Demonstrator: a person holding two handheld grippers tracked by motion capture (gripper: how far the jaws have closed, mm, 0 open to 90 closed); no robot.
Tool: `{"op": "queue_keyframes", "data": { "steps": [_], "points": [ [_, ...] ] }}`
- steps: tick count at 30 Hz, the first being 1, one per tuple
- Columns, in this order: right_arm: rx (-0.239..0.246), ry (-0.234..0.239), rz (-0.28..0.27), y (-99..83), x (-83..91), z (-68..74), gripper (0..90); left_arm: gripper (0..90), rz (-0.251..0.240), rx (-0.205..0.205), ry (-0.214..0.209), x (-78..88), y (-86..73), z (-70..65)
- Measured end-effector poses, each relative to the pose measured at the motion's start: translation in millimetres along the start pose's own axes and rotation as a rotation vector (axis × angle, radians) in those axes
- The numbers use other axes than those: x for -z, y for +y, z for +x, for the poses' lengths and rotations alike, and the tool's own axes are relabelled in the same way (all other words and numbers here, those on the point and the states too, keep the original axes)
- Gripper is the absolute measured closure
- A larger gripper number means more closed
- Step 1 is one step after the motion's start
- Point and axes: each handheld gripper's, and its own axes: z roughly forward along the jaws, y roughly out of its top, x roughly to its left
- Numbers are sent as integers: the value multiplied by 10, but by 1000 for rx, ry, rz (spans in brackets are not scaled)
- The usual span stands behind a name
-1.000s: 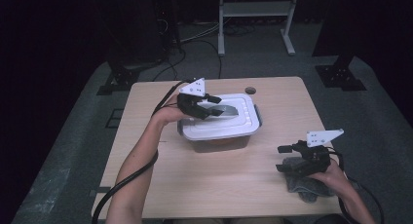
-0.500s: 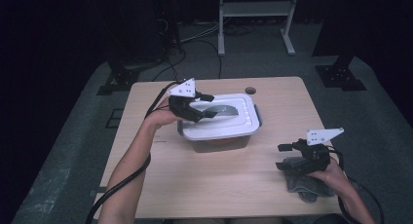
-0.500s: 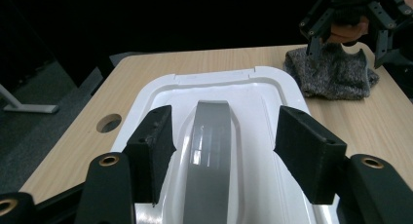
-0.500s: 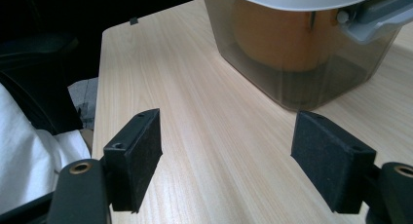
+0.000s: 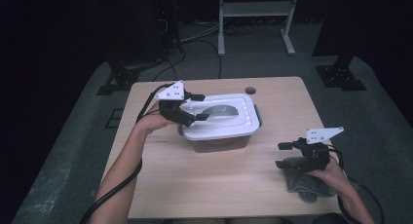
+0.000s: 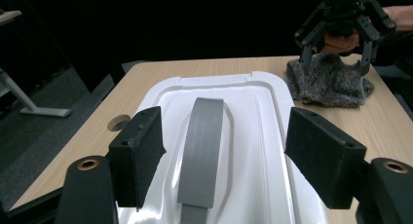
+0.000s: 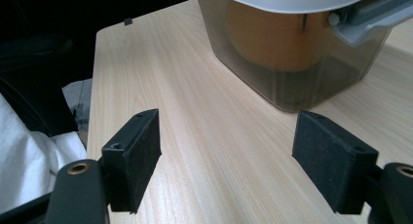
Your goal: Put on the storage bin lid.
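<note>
The wooden tabletop [image 5: 214,185] carries a clear container [image 5: 219,142] with a white lid [image 5: 229,125] at its middle, toward the far side, something orange showing through its wall, and a grey cloth [image 5: 304,187] lies at the near right corner. The left gripper [image 5: 195,118] hovers over the lid's left end above the grey handle [image 6: 202,151], its jaws having just been opening and now spread with nothing pinched. The right gripper [image 5: 283,155] sits above the cloth, jaws spread and empty.
</note>
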Motion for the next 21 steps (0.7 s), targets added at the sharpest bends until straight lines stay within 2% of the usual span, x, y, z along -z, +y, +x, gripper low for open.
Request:
{"op": "queue_keyframes", "data": {
  "steps": [10,21],
  "points": [
    [0,-10,0,1,33,6,249,232,-14,19,35,169,-62,-63],
    [-9,-24,5,-15,58,0,249,198,-39,47,83,445,-183,-168]
  ]
}}
